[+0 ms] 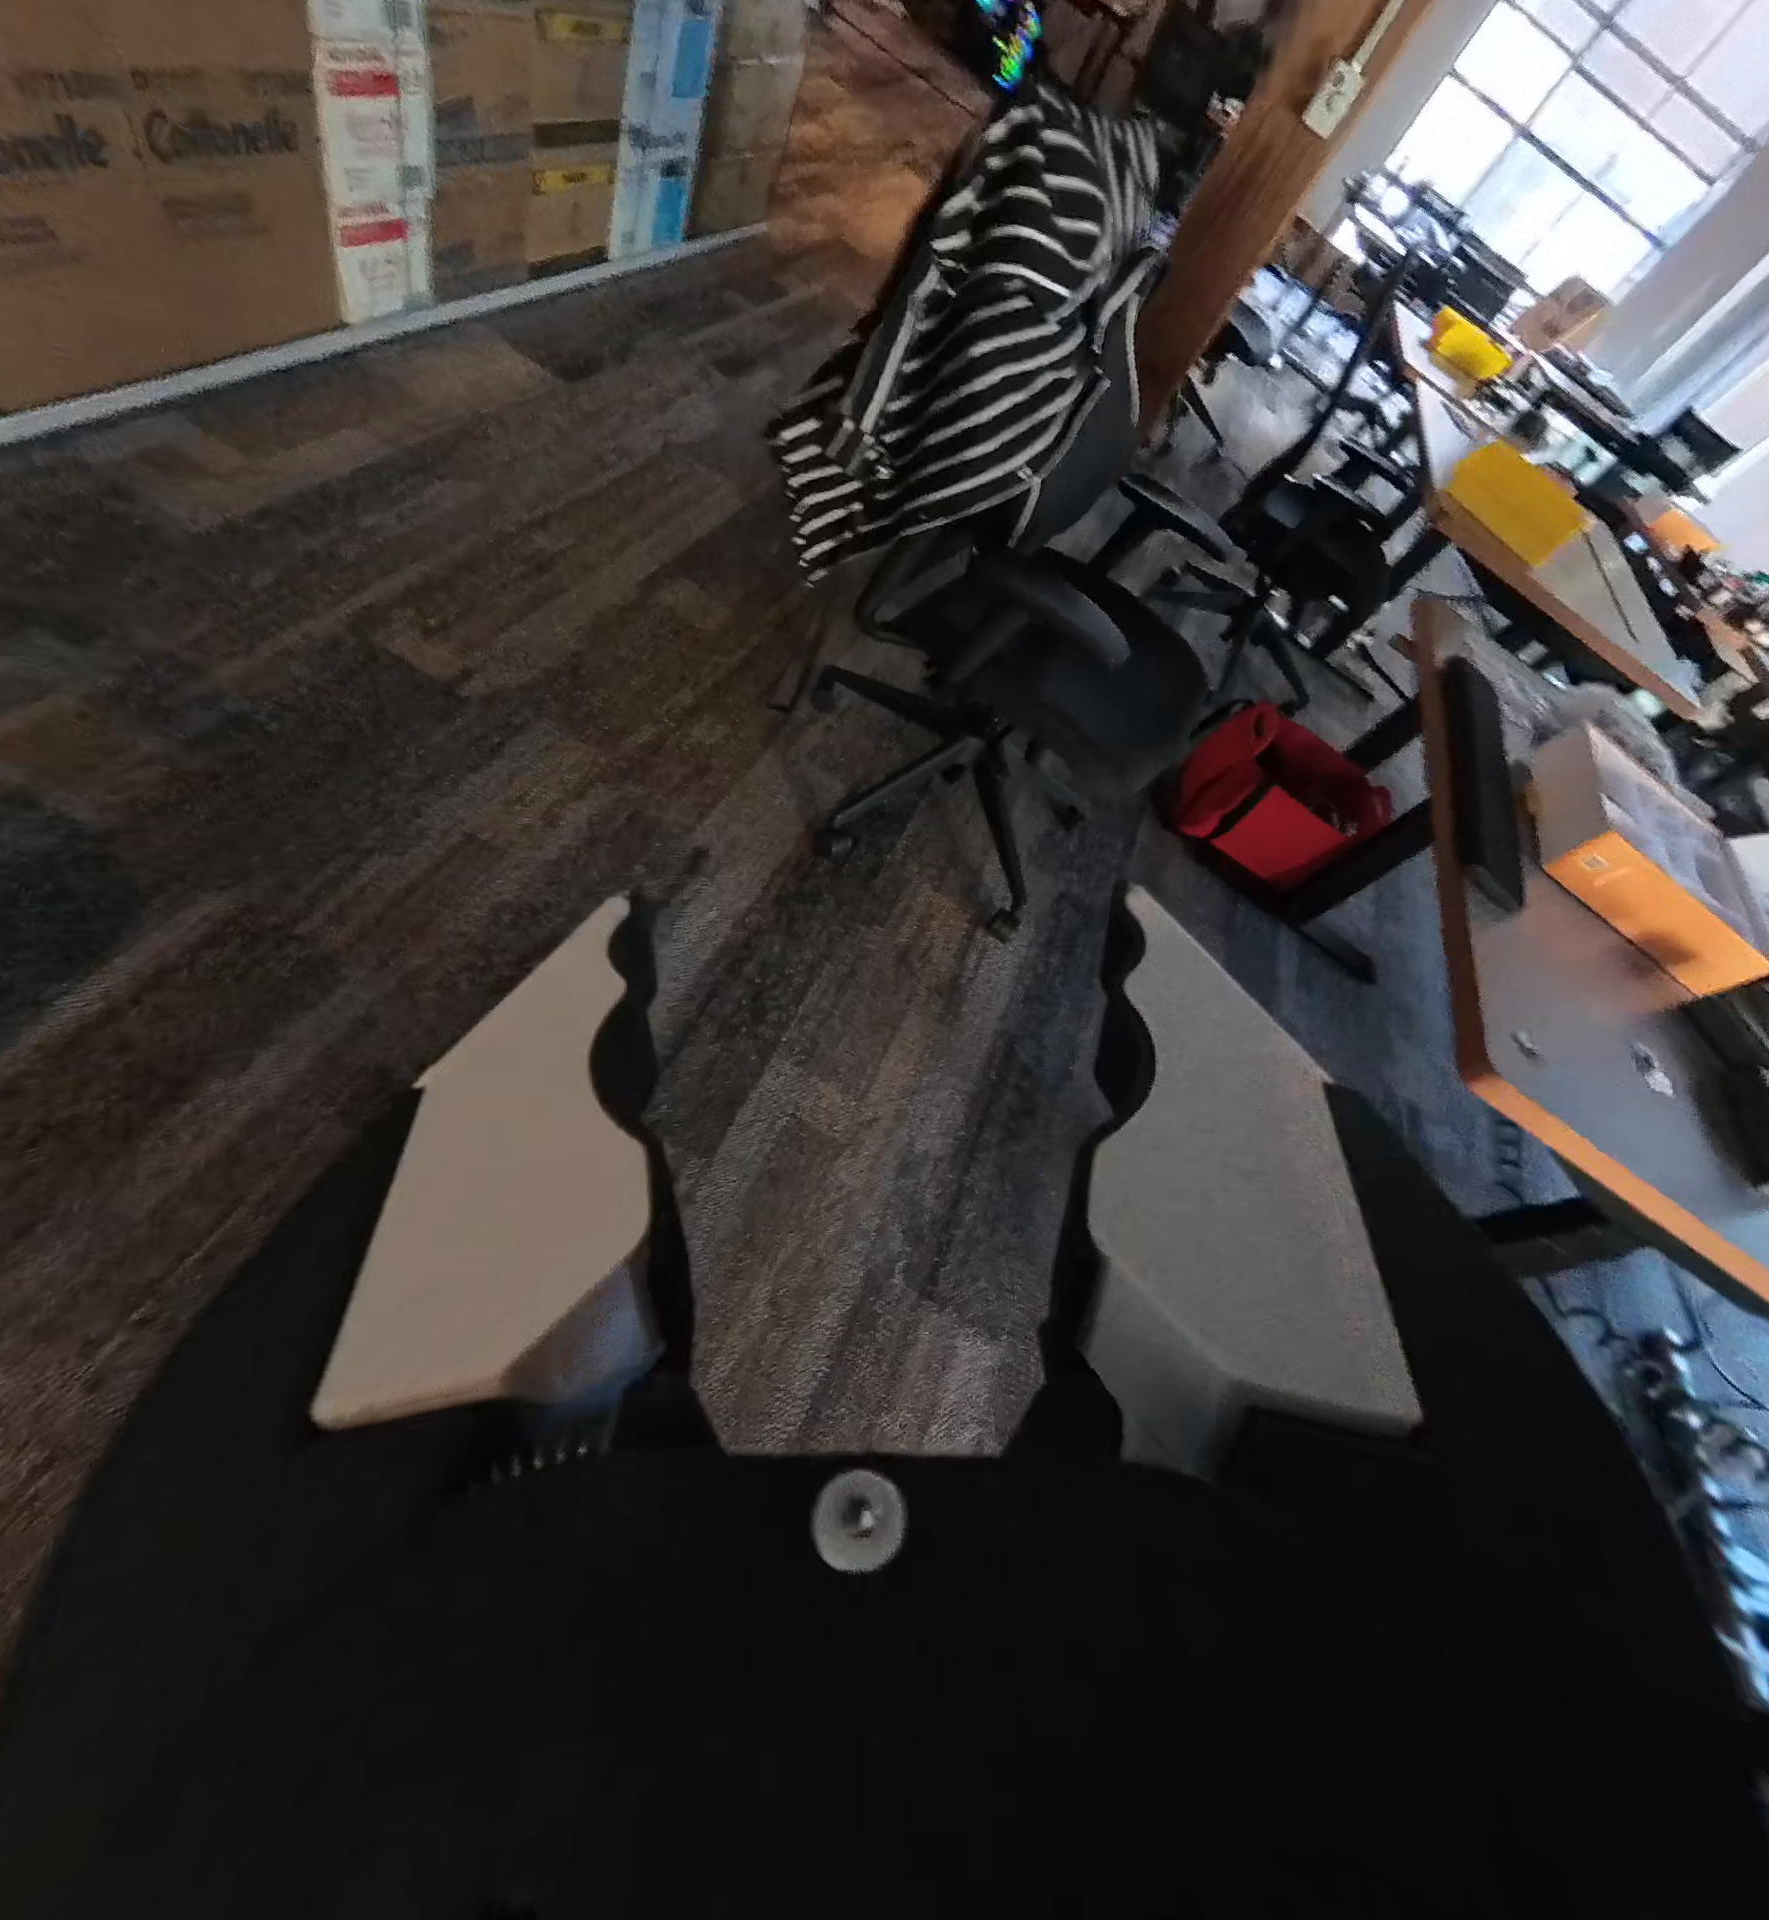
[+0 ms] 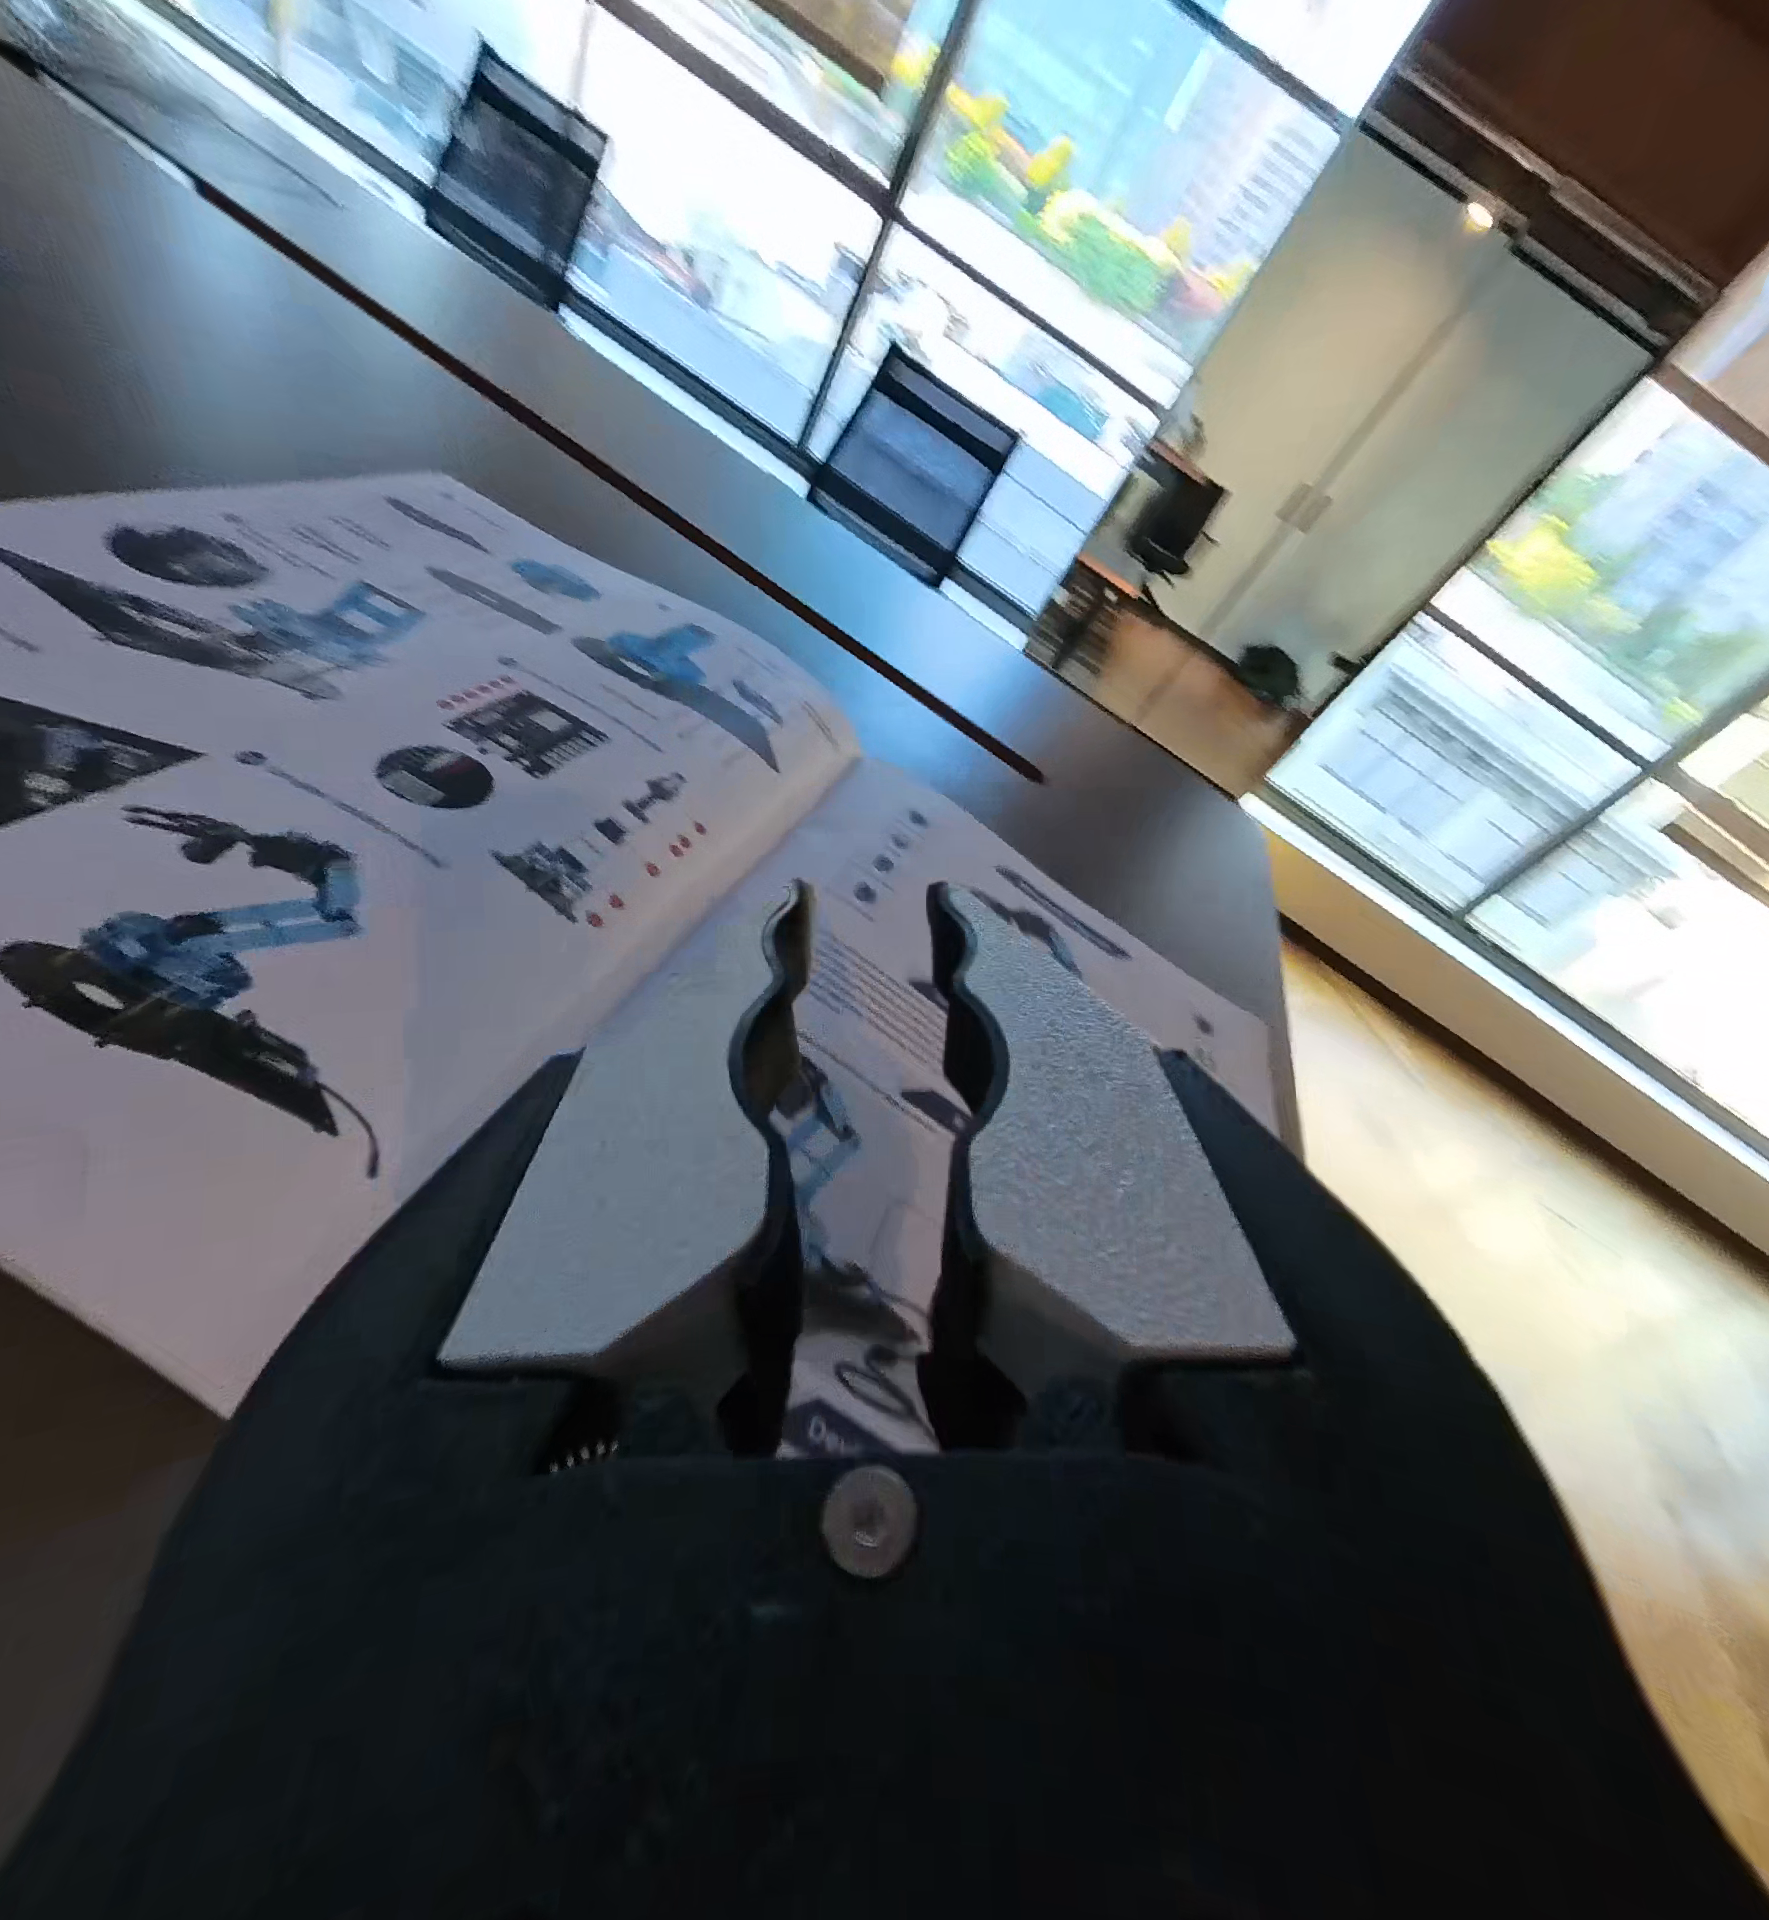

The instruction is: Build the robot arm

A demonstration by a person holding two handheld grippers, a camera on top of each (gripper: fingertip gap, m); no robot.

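My left gripper (image 1: 880, 925) is open and empty. It hangs in the air above the dark carpet floor (image 1: 340, 727), pointing toward a black office chair (image 1: 1025, 665) draped with a black-and-white striped garment (image 1: 984, 343). My right gripper (image 2: 867, 904) is narrowly open with nothing between its jaws. It hovers just above the right page of an open booklet (image 2: 360, 831) with pictures of blue and black machine parts, which lies on a dark table (image 2: 236, 343). Through the gap between the fingers I see the page.
In the left wrist view, a red bag (image 1: 1275, 790) sits on the floor by the chair, orange-edged desks (image 1: 1586, 1091) with yellow bins (image 1: 1514, 499) run along the right, and cardboard boxes (image 1: 132, 187) line the back wall. In the right wrist view, large windows (image 2: 1015, 208) and two black racks (image 2: 516, 177) stand beyond the table. Tip to tip, the grippers are about 125 cm apart.
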